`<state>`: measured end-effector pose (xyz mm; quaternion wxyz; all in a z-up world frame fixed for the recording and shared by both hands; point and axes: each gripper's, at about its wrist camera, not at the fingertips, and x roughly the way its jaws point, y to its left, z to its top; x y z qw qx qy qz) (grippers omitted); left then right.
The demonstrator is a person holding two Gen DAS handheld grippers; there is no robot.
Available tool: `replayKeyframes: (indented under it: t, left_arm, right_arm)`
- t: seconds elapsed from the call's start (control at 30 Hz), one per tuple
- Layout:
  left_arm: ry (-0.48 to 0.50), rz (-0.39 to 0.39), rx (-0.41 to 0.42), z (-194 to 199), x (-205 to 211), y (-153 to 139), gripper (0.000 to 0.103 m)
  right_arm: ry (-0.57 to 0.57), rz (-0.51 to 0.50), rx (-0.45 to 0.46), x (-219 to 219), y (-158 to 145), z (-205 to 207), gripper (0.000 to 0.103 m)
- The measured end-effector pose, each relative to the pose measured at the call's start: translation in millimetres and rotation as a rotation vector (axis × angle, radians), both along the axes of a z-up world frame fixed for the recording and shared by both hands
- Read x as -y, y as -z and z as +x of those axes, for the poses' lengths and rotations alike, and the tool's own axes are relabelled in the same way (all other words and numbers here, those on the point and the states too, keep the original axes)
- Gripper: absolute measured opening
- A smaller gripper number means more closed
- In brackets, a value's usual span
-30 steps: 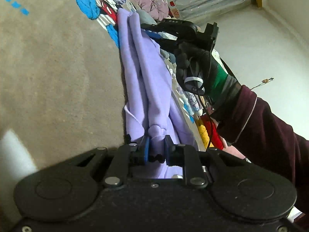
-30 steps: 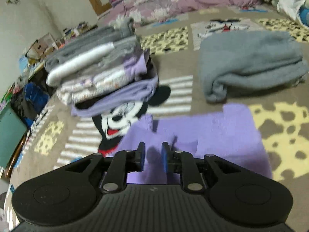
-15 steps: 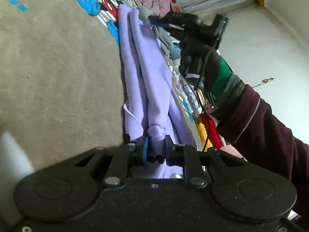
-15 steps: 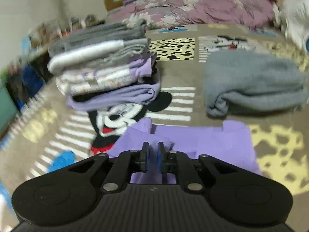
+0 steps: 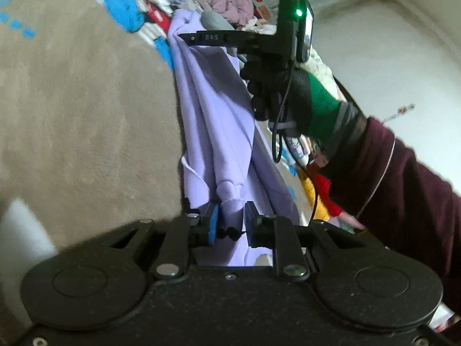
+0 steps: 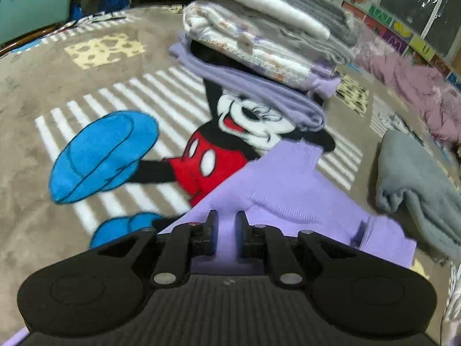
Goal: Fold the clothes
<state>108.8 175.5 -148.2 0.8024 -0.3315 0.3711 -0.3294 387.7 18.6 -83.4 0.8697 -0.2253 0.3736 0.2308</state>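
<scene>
A lilac knit sweater (image 5: 219,121) is stretched between both grippers above the blanket. My left gripper (image 5: 232,220) is shut on a bunched end of it. My right gripper (image 6: 225,225) is shut on the sweater's other part (image 6: 276,184); in the left wrist view the right gripper (image 5: 187,37) pinches the far end, held by a gloved hand (image 5: 276,92). Part of the sweater hangs toward the blanket.
A brown cartoon-mouse blanket (image 6: 95,92) covers the bed. A stack of folded clothes (image 6: 265,37) stands ahead of the right gripper. A folded grey garment (image 6: 415,184) lies at right. A pink bundle (image 6: 417,86) lies behind. A teal bin (image 6: 31,8) is at far left.
The right gripper closed on the sweater, then lifted it and swung left, now facing the mouse print and stack. The left gripper stayed shut on its end.
</scene>
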Motion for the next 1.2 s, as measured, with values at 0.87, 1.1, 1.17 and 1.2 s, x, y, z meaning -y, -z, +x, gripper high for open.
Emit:
replayKeyframes:
  t: [0.87, 1.1, 1.17, 1.2]
  left_arm:
    - [0.059, 0.637, 0.378, 3, 91, -14, 0.031]
    - [-0.033, 0.619, 0.432, -24, 92, -29, 0.032]
    - [-0.074, 0.585, 0.457, -33, 91, -38, 0.032]
    - [-0.08, 0.574, 0.476, -36, 93, -41, 0.032]
  right_arm:
    - [0.107, 0.385, -0.016, 73, 7, -195, 0.018]
    - [0.124, 0.426, 0.003, 84, -4, -213, 0.019]
    - [0.138, 0.436, 0.031, 97, -9, -222, 0.019]
    - [0.145, 0.442, 0.045, 103, -12, -224, 0.019]
